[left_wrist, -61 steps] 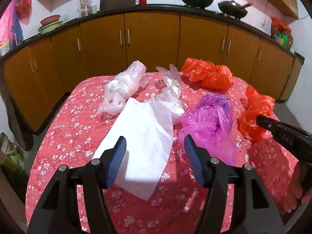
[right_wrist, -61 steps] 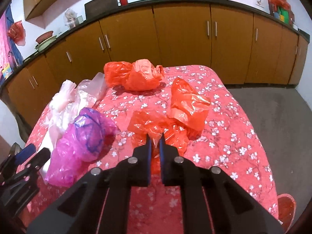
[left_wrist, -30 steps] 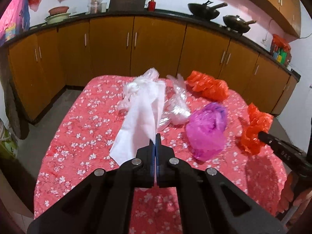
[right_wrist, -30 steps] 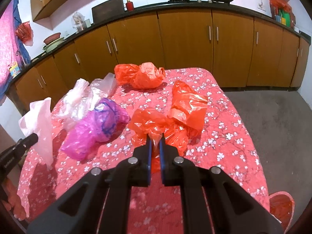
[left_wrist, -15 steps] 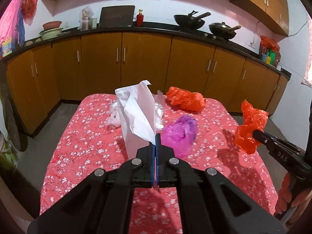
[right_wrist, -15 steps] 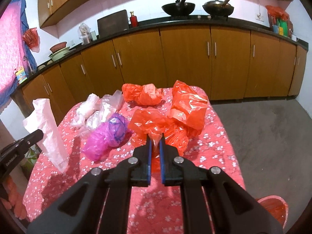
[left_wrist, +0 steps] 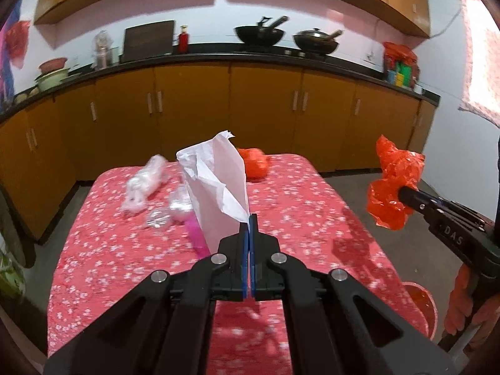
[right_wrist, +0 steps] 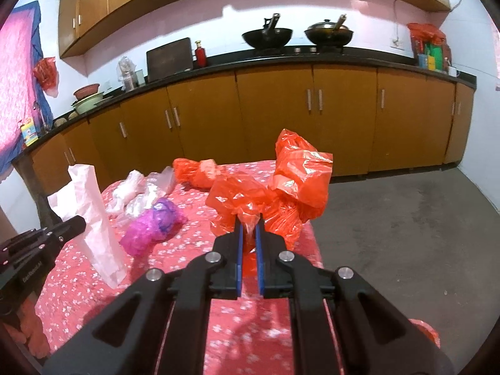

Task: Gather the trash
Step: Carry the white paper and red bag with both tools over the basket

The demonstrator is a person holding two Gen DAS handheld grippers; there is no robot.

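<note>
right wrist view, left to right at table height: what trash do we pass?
white bag in the left gripper → clear plastic bags → purple bag → orange bag in the right gripper

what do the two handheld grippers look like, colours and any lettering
Both are matte black plastic with silver bolts at the joints and blue pads lining the fingers. The left gripper carries faint white lettering on its side; the right gripper shows "DAS" on its body.
</note>
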